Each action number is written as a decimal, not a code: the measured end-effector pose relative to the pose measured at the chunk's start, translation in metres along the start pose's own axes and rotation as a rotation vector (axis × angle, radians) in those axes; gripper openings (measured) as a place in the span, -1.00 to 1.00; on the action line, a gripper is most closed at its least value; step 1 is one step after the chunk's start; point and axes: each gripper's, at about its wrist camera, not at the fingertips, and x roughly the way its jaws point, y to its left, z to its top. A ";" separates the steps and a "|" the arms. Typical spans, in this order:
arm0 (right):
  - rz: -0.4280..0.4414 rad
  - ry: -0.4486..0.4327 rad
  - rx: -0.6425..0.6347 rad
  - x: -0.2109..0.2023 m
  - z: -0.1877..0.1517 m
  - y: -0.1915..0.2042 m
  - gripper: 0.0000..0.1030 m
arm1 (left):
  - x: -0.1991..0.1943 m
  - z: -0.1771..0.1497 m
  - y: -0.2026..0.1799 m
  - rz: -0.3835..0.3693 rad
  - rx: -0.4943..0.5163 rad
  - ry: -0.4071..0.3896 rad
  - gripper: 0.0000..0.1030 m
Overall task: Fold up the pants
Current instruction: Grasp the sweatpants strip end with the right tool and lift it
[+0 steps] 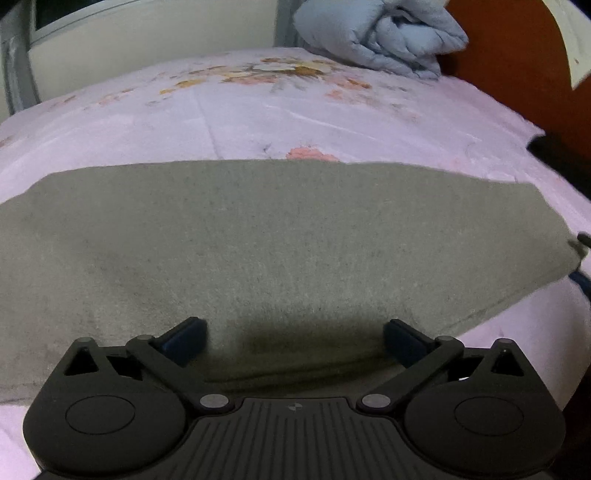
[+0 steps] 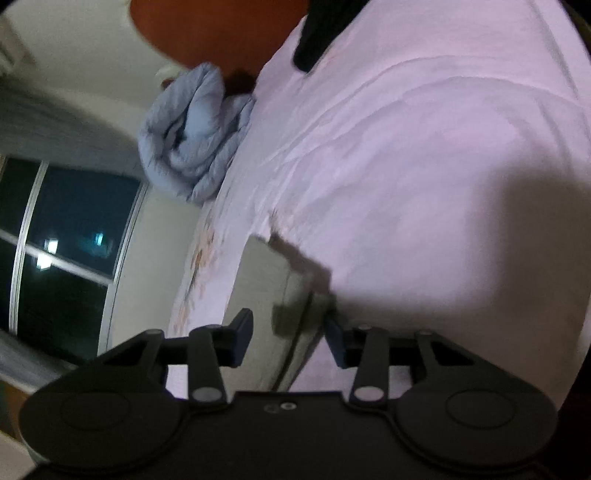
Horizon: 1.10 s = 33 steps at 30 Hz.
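While the flat, olive-green fabric pants (image 1: 280, 236) lie spread across the middle of the left wrist frame on a pale pink, flower-printed bed sheet (image 1: 236, 110), the left gripper (image 1: 295, 341) hangs over their near edge, fingers wide apart and clear of the cloth. At lower centre of the right wrist frame, the right gripper (image 2: 286, 332) has a corner of the pants (image 2: 266, 280) between its fingers; whether the pads press it, I cannot tell. A bundled light-blue quilt (image 1: 380, 33) sits at upper right.
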 end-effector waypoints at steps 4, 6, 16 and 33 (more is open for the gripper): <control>-0.010 0.001 -0.005 0.003 0.001 0.000 -0.29 | -0.007 -0.002 -0.003 -0.085 -0.041 -0.040 1.00; -0.018 0.011 -0.015 0.007 0.001 -0.001 -0.28 | 0.005 -0.007 -0.008 -0.028 -0.005 -0.015 1.00; -0.021 0.055 -0.006 0.018 0.012 0.003 -0.24 | 0.000 -0.004 -0.015 0.024 -0.010 -0.031 1.00; -0.023 0.117 -0.058 0.016 0.016 0.002 -0.46 | 0.007 -0.009 -0.016 0.042 -0.001 -0.042 1.00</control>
